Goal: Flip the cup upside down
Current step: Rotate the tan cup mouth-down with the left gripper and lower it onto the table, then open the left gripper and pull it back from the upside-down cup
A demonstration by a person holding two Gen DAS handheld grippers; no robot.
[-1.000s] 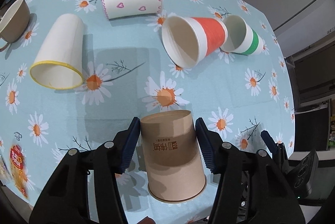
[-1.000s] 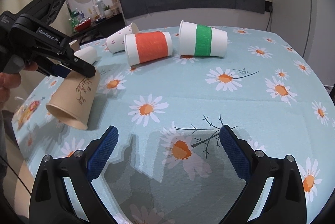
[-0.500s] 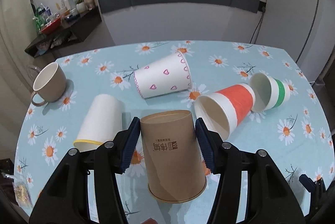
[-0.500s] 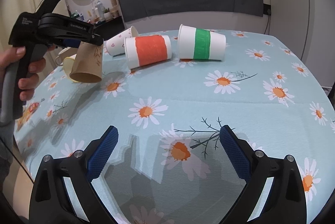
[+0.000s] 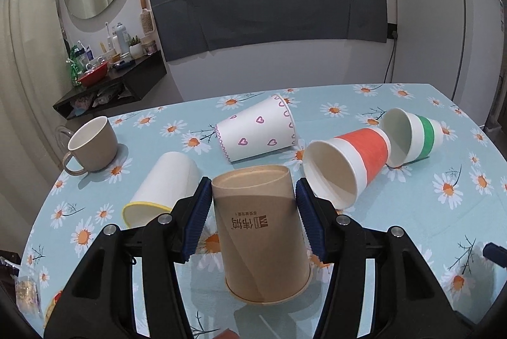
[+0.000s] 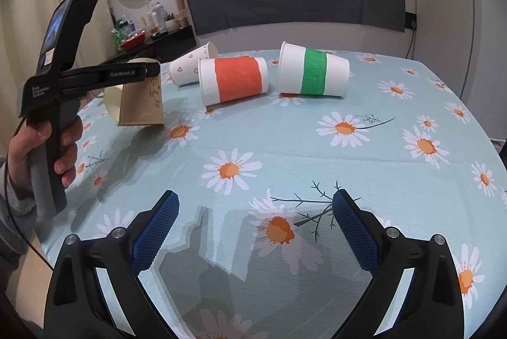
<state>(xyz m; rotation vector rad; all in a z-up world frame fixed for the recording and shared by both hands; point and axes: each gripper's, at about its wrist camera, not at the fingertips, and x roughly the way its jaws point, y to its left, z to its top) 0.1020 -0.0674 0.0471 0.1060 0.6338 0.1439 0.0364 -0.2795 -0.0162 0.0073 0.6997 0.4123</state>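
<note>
"GenRobot.AI" is printed in white along the left claw (image 6: 152,71), above the brown paper cup (image 6: 142,104) clamped in it; "Data Acquisition System" is read on its handle. The cup's inverted print cannot be made out.

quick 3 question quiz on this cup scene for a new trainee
1. True or false: the left gripper grips the brown cup with its closed base up.
2. Which cup lies between the heart-print cup and the green-banded cup? A) orange-banded cup B) yellow-rimmed cup C) beige mug
3. Fill in: the right gripper is ___ and holds nothing.

Key: 1 true; 2 A; 3 open
</note>
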